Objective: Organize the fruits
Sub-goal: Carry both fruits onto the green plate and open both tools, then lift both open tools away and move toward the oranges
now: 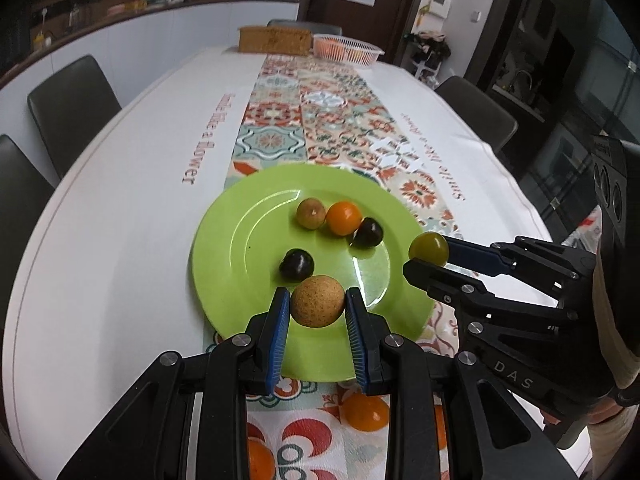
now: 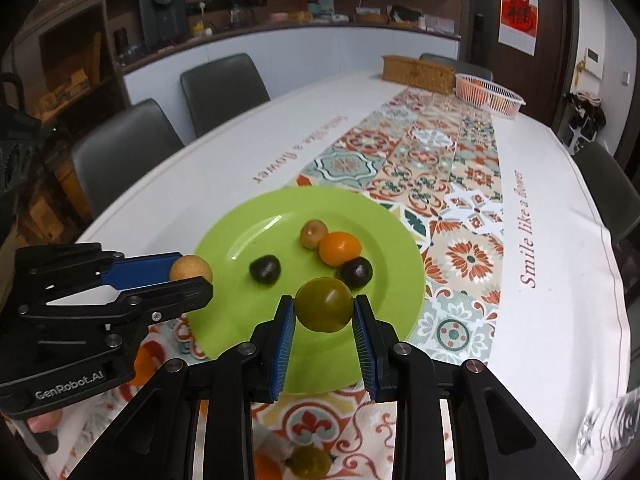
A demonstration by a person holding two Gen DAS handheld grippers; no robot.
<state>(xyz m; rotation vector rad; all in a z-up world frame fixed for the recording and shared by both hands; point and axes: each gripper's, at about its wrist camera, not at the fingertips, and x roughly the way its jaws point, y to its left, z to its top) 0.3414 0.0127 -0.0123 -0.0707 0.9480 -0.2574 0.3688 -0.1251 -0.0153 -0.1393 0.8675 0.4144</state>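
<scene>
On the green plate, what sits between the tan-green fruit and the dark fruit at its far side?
An orange fruit sits between the tan-green fruit and the dark fruit, touching both; the left wrist view shows it best.

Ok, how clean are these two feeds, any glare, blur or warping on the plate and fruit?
Left wrist view: white glare streaks on the green plate, table edges bowed by the fisheye, the tan fruit in the left gripper sharp. Right wrist view: fainter streak on the plate, dark fruit slightly smeared, the green fruit in the right gripper crisp, corners dark.
</scene>
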